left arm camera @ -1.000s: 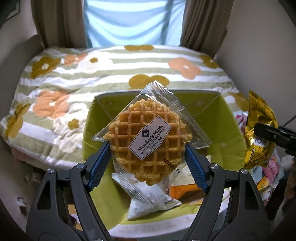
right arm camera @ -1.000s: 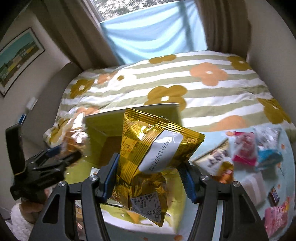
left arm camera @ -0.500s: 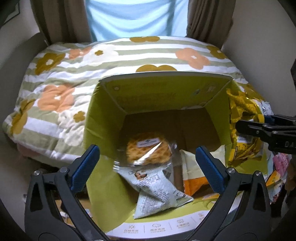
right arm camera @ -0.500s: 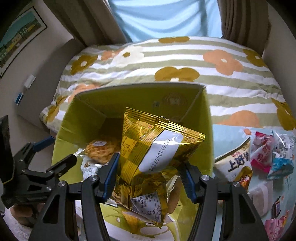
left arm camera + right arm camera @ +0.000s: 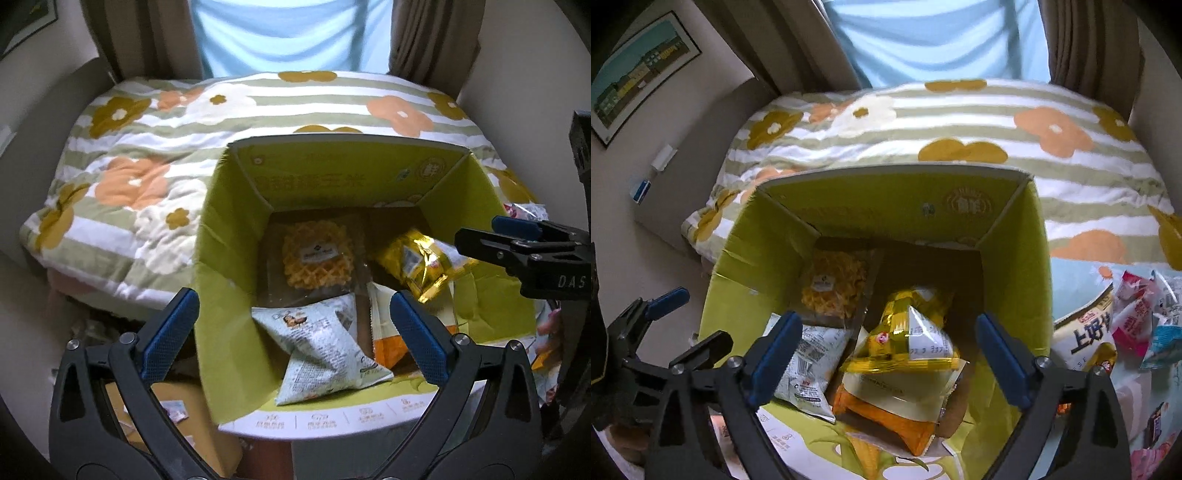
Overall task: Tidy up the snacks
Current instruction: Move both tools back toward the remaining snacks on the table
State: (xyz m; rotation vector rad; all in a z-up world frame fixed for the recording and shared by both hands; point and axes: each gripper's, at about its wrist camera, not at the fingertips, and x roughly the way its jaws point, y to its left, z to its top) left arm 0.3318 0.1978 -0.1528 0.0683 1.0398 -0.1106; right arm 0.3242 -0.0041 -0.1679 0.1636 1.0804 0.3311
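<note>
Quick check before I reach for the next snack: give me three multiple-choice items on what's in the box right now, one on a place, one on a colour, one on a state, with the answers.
1. Where does the waffle pack lie?
A. on the quilt
B. in the box, toward its far wall
C. between the left gripper's pads

2. What colour is the inside of the box?
A. lime green
B. red
C. black

3. How is the gold snack bag now?
A. clamped by the right gripper
B. lying on the quilt
C. free in the box, no pad touching it

Answers: B, the waffle pack rests on the box floor near the far wall. A, the flaps and walls show lime green. C, the right gripper is opening, its pads clear of the bag on both sides.
</note>
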